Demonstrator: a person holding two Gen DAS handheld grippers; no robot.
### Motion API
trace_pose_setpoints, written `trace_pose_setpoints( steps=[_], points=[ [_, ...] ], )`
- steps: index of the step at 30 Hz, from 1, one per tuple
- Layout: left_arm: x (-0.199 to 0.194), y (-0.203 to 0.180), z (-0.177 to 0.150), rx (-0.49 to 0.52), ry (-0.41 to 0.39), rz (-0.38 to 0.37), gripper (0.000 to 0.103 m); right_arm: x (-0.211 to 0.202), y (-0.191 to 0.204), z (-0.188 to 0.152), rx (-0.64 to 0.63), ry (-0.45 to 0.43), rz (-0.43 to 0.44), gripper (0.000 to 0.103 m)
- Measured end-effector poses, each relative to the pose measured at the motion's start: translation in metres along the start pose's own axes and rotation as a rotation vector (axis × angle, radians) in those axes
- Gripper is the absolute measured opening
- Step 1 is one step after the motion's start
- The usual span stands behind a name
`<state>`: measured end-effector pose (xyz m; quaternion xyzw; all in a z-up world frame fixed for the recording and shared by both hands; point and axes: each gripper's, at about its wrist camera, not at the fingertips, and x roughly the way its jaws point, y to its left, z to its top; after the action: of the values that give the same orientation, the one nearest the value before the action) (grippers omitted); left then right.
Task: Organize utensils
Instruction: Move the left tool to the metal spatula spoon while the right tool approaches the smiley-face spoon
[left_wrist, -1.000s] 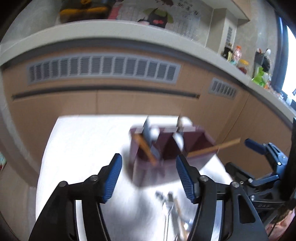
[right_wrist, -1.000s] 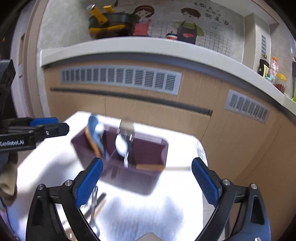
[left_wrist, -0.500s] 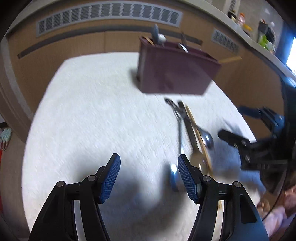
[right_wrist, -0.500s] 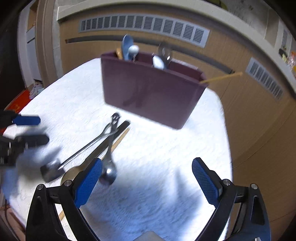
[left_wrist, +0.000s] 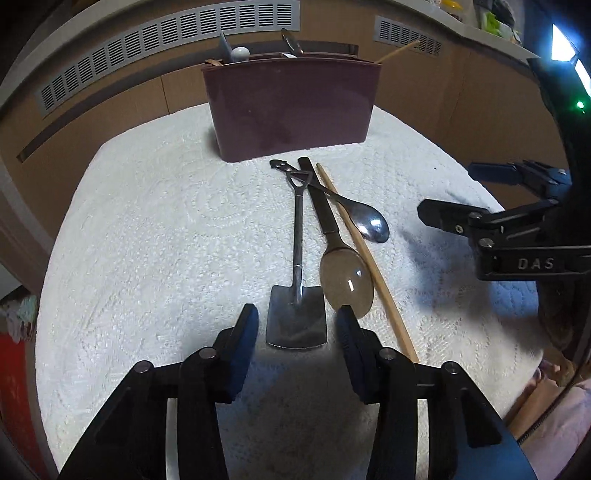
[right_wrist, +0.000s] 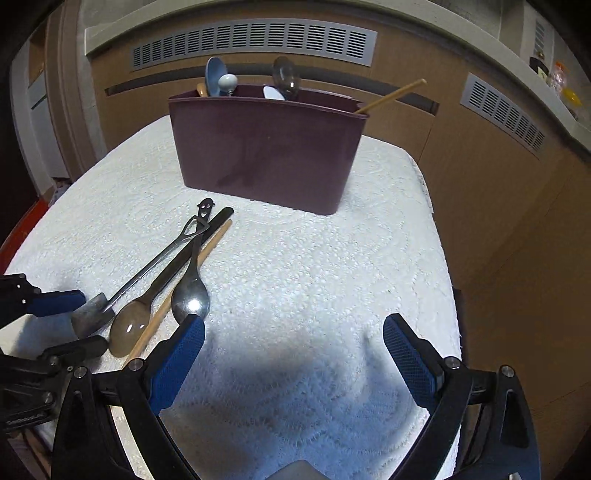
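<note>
On the worktop (right_wrist: 332, 295): a white textured cloth covers it, and four loose utensils lie side by side in a bundle, handles toward the holder.
Holder: a dark maroon plastic utensil holder (right_wrist: 269, 155) stands upright at the far side, already carrying spoons and one wooden chopstick leaning out at its right end.
Shovel spoon: a small steel spoon shaped like a shovel (left_wrist: 297, 317), flat square blade nearest the left tongs, triangular loop handle pointing at the holder.
Amber spoon: a translucent brownish spoon with a dark handle (left_wrist: 345, 282), just right of the shovel blade, bowl up.
Chopstick: a single pale wooden chopstick (left_wrist: 365, 254) lying along the amber spoon's right side.
Steel spoon: a shiny metal spoon with a smiley cut-out handle (left_wrist: 373, 223), crossing the other handles.
Left tongs (left_wrist: 297, 328): jaws narrowing, blue pads either side of the shovel blade, not pressing it.
Right tongs (right_wrist: 293, 354): wide apart, nothing between them, over bare cloth right of the bundle.
</note>
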<state>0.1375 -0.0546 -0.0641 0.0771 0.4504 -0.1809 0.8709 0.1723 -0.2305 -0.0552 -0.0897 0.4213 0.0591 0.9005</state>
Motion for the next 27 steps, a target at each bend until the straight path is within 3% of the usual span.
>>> trace_pose_setpoints(
  steps=[1,6,9,11,16,19,25,27],
  points=[
    [-0.001,0.001,0.0,-0.005,-0.004,0.002,0.033,-0.001,-0.001,-0.001,0.006,0.004,0.009,0.096],
    [-0.025,0.014,0.008,-0.041,-0.084,0.034,0.033,-0.004,0.005,0.002,-0.007,-0.006,0.067,0.093],
    [-0.043,0.026,0.021,-0.065,-0.15,0.053,0.033,-0.007,0.014,0.013,-0.051,-0.025,0.112,0.072],
    [-0.05,0.034,0.031,-0.077,-0.185,0.076,0.033,-0.004,0.023,0.023,-0.091,-0.015,0.165,0.041],
    [-0.061,0.048,0.046,-0.108,-0.242,0.09,0.033,0.014,0.047,0.046,-0.159,0.01,0.242,0.024],
    [-0.062,0.055,0.051,-0.124,-0.255,0.091,0.033,0.036,0.06,0.067,-0.165,0.038,0.272,0.024],
    [-0.059,0.062,0.054,-0.144,-0.264,0.07,0.033,0.09,0.07,0.096,-0.166,0.103,0.239,0.024],
    [-0.059,0.065,0.055,-0.155,-0.267,0.062,0.033,0.097,0.075,0.101,-0.187,0.082,0.215,0.025]
  ],
)
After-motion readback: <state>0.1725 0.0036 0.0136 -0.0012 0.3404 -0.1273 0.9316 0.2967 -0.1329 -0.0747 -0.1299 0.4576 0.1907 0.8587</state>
